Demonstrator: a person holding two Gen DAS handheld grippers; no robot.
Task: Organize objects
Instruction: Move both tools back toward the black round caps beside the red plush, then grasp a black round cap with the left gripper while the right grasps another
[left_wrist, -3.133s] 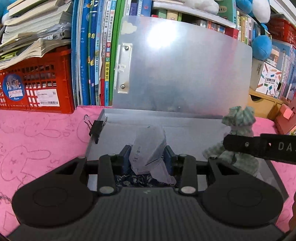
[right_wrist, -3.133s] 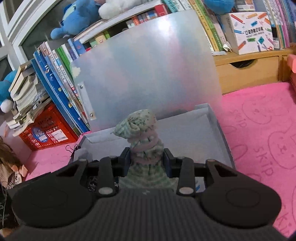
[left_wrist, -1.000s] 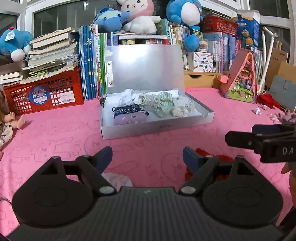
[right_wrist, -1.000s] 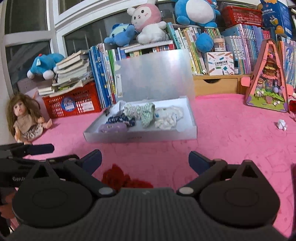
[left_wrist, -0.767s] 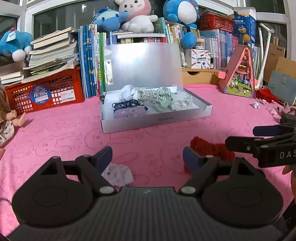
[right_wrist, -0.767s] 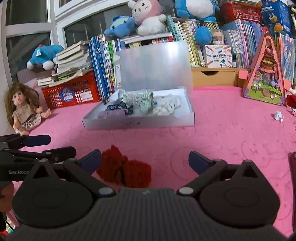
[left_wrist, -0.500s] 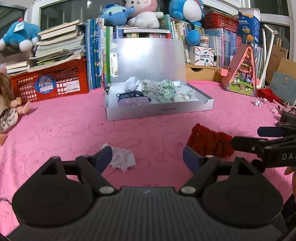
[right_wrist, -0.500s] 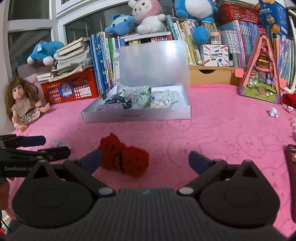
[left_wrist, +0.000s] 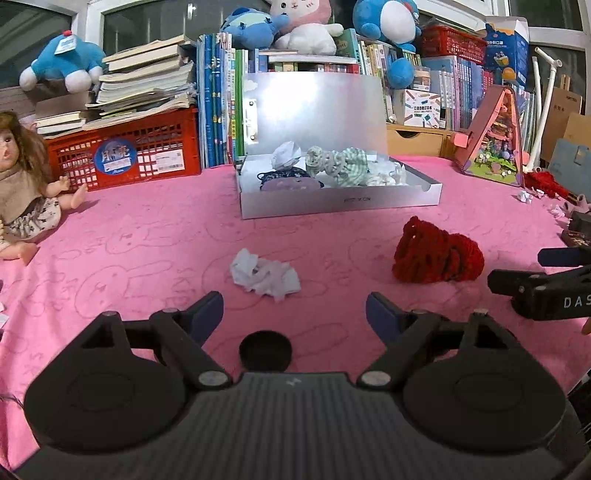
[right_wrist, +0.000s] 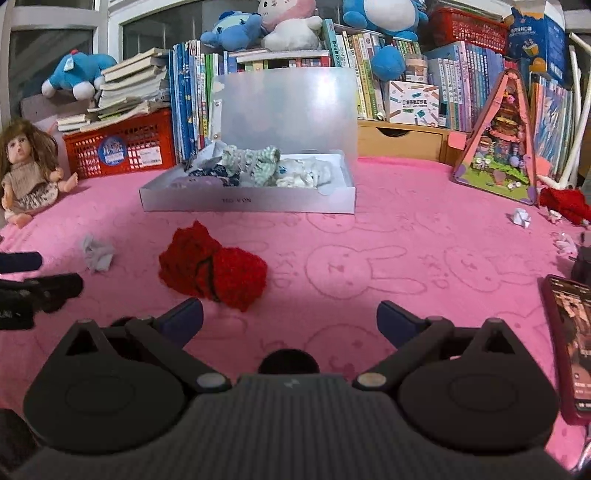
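Note:
A grey box (left_wrist: 340, 201) with its lid raised stands on the pink cloth and holds several rolled fabric items (left_wrist: 334, 166); it also shows in the right wrist view (right_wrist: 247, 201). A crumpled white cloth (left_wrist: 264, 275) lies just ahead of my open, empty left gripper (left_wrist: 294, 308). A red knitted bundle (right_wrist: 212, 267) lies just ahead and left of my open, empty right gripper (right_wrist: 290, 317); it also shows in the left wrist view (left_wrist: 436, 256). The white cloth shows small in the right wrist view (right_wrist: 96, 253).
A doll (left_wrist: 22, 184) sits at the left. A red crate (left_wrist: 125, 151), books and plush toys line the back. A pink toy house (right_wrist: 496, 147) stands at the right. A phone (right_wrist: 570, 339) lies near right, paper scraps (right_wrist: 521, 217) beyond it.
Both grippers let go of their fabric items in the box, opened and pulled back and up. The white cloth and red bundle now lie in front of the fingers.

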